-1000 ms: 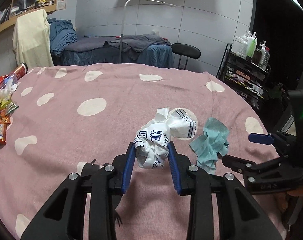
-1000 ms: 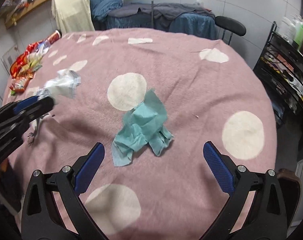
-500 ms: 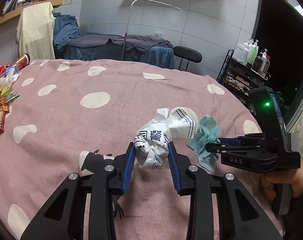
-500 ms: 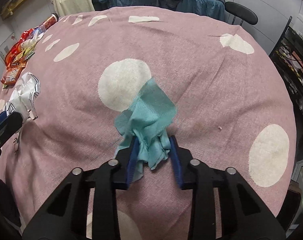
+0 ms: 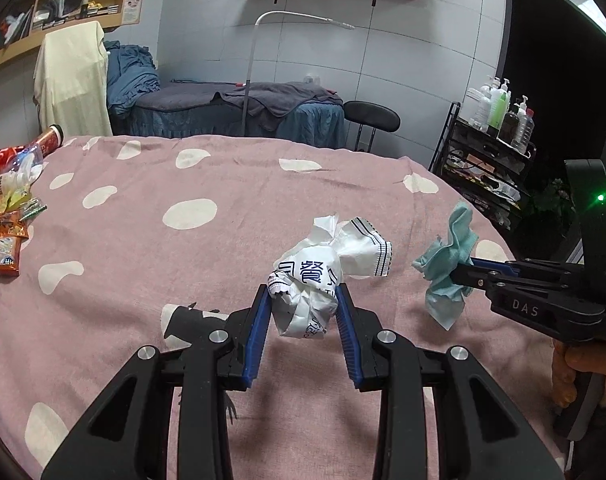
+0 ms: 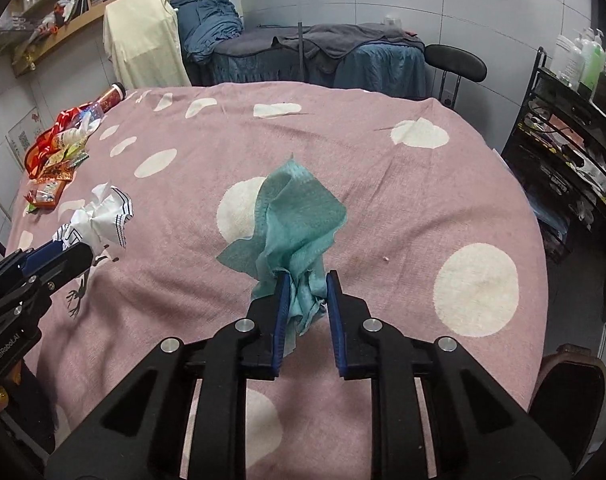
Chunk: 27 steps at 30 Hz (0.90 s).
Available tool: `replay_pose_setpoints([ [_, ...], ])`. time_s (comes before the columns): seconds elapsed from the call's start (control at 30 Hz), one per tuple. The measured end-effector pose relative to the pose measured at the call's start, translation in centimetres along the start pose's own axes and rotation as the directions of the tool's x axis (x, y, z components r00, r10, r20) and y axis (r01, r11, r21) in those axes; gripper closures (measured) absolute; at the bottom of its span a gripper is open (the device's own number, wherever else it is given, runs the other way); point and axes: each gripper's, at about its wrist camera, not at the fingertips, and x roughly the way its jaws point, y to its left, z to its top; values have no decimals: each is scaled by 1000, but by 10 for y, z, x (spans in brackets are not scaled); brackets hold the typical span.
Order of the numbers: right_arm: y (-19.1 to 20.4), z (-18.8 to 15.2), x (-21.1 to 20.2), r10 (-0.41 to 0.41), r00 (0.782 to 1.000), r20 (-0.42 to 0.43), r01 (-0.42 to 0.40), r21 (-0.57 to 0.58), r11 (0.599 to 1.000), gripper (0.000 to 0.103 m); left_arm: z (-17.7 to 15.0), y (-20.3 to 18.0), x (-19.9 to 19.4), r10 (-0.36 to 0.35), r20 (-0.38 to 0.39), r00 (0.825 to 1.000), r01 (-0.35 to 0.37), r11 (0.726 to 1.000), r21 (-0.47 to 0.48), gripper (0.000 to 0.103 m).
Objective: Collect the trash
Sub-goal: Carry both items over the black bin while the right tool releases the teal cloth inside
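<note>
My left gripper (image 5: 303, 294) is shut on a crumpled white paper wrapper with dark print (image 5: 323, 272) and holds it above the pink spotted tablecloth (image 5: 183, 248). The wrapper also shows at the left of the right wrist view (image 6: 99, 220). My right gripper (image 6: 306, 282) is shut on a crumpled teal tissue (image 6: 295, 216), lifted off the cloth. In the left wrist view the right gripper (image 5: 459, 272) holds the teal tissue (image 5: 451, 264) at the right.
A pile of snack wrappers and a red can lies at the table's far left edge (image 5: 7, 208), also in the right wrist view (image 6: 63, 148). A black stool (image 6: 455, 60) and a rack of bottles (image 6: 567, 120) stand beyond the table.
My right gripper closed on the teal tissue and lifted it off the cloth. My left gripper kept its hold on the white wrapper and rose a little.
</note>
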Motion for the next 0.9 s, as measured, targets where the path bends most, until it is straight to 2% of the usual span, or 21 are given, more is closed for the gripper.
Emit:
replay_pose_setpoints([
  [0.13,-14,-11,-27,4,999,49,-6,48,999,83,-1,-16,-10,-8,18,1000,7,1000,29,70],
  [0.4,-43,-49,-84,-24,989,145,4,138,990,83,-6,-50,-25,-67,29,997,65,995,73,70],
  [0.7,-79,-95,-125,-106,977,183,64,222,973,83,-16,-95,-32,-152,15,988,149,981,128,70],
  [0.9,-110,-126,-146,-179,966,185,117,302,946,83,-24,-134,-31,-226,-15,974,225,958,180,70],
])
